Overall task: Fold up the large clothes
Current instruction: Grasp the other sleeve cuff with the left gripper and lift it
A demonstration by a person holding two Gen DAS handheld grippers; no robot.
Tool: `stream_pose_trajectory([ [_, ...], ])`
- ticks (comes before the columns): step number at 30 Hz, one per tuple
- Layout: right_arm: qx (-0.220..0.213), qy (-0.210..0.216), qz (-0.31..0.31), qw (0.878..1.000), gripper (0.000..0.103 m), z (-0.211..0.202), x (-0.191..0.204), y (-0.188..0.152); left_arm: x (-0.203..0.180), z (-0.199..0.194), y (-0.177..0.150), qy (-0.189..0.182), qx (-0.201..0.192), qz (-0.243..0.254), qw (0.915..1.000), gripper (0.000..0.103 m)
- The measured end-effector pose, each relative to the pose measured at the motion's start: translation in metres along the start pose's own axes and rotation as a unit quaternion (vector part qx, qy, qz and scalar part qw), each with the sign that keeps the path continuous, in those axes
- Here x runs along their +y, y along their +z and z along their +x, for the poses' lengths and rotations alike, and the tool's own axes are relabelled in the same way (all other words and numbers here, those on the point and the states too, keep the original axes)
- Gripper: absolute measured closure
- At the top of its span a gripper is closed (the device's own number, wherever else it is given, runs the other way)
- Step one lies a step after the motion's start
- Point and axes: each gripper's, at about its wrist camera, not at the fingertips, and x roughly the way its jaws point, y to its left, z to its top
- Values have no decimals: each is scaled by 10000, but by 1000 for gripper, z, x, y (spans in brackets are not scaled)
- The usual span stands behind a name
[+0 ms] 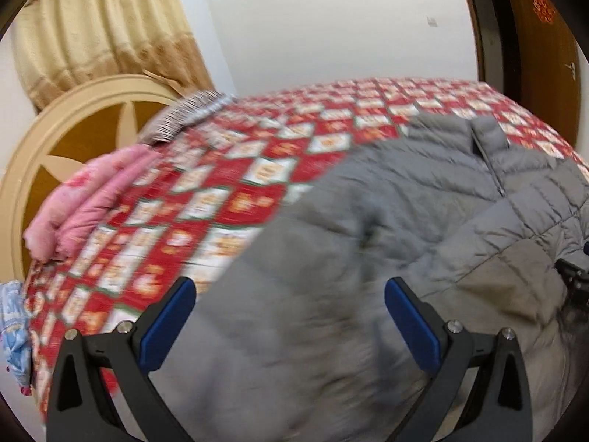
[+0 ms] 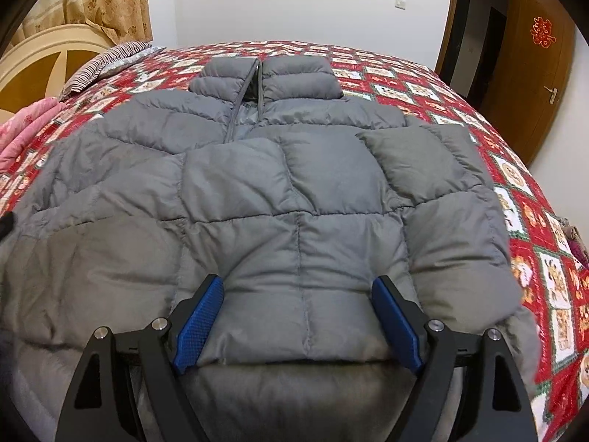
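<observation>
I see the grey puffer jacket (image 2: 279, 184) lying flat on the bed (image 2: 522, 180), one sleeve (image 2: 438, 169) folded across the front. My right gripper (image 2: 298, 305) straddles the sleeve's cuff end, jaws wide; my left gripper (image 1: 291, 313) hangs wide and empty. Next I judge the other sleeve needs folding in.

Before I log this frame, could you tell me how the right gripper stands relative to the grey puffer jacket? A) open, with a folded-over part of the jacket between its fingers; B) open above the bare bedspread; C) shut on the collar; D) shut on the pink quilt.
A: in the right wrist view the right gripper stands wide open, its blue pads either side of a folded-over part of the grey puffer jacket, far from the collar.
</observation>
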Motion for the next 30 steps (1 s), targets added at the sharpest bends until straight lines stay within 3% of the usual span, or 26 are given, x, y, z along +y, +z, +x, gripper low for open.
stream_pose_trajectory([
  [4,-95,100,-48,9999,20,-17,4,-5,57,-13,-19,389,144,-140,9990,0],
  [7,-75,135,-105,9998,20,-25,7,-9,96,-13,-48,734,471,-244,9959,0],
  [11,-120,208,-114,9996,20,-38,7,-17,134,-13,-83,901,885,-633,9900,0],
  [15,-180,262,-129,9994,20,-47,8,-24,150,-13,-111,658,1212,-1046,9849,0],
  [22,-166,232,-164,9995,20,-55,5,-34,126,-1,-126,1,1410,-1353,9807,3],
  [25,-189,201,-132,9995,20,-60,-2,-38,120,-2,-124,-164,1325,-1352,9818,39],
  [26,-200,189,-105,9996,20,-61,-5,-39,119,-4,-122,-203,1276,-1335,9826,57],
  [27,-213,176,-70,9996,20,-63,-8,-40,118,-6,-119,-242,1242,-1304,9833,68],
  [30,-246,155,38,9996,20,-67,-16,-44,122,-18,-106,-174,1007,-1209,9874,78],
])
